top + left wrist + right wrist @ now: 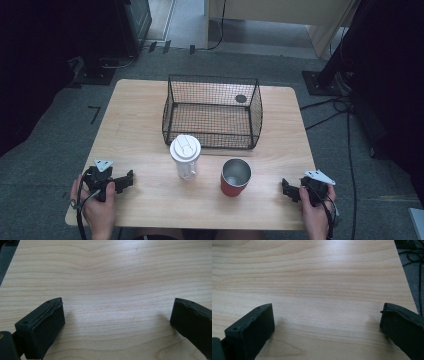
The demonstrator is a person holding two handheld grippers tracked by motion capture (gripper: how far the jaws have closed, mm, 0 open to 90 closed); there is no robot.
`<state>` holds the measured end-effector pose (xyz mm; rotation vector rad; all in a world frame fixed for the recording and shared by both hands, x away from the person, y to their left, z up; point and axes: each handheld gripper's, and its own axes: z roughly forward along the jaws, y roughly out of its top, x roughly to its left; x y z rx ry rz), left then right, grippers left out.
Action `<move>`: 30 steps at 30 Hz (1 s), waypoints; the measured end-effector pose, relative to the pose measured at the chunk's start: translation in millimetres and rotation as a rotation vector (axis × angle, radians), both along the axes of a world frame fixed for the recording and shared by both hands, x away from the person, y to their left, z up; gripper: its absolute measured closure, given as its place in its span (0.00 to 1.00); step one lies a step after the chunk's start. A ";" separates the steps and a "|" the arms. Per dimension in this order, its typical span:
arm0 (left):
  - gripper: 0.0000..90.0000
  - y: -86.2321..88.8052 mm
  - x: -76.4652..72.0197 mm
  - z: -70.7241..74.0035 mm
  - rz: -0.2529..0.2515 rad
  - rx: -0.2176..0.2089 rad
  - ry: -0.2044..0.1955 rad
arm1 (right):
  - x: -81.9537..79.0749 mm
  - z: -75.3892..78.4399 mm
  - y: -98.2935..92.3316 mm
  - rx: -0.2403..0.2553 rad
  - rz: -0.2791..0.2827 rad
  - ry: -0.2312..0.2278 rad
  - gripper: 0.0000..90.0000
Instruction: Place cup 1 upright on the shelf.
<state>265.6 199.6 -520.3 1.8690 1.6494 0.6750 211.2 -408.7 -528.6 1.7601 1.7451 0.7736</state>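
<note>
Two grippers are held at the near edge of the counter (150, 135), one in each hand. The left gripper (129, 178) is seen near the near left corner, and its two black fingers (42, 326) are spread wide apart with nothing but bare wood between them. The right gripper (286, 188) is seen near the near right corner; its two fingers (252, 330) are likewise spread wide apart over bare wood, with nothing clamped.

Between the two grippers, a little farther in from the near edge, two cups are stood upright. One red cup (234, 177) with a shiny metal inside and no lid is placed right of the middle, well apart from the right gripper. One clear cup (185, 156) with a white lid is placed just left of it, near the middle of the counter; the two cups are close together but are not seen to touch.

Behind the cups, toward the far edge, one black wire basket (212, 111) is set. One small dark round spot is seen at the far right part of the basket; what it is cannot be told.
</note>
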 end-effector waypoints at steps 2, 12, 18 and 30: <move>0.00 0.0 0.0 0.0 0.000 0.000 0.000 | -0.9 1.3 1.9 0.000 0.004 -0.002 0.00; 0.00 0.0 0.0 0.0 0.000 0.000 0.000 | -12.5 20.9 20.3 0.000 0.062 -0.073 0.00; 0.00 0.0 0.0 0.0 0.000 0.001 0.000 | -15.7 28.3 31.6 -0.001 0.117 -0.101 0.00; 0.00 0.1 0.1 0.1 -0.001 0.001 0.001 | -19.7 41.1 53.7 0.024 0.173 -0.116 0.00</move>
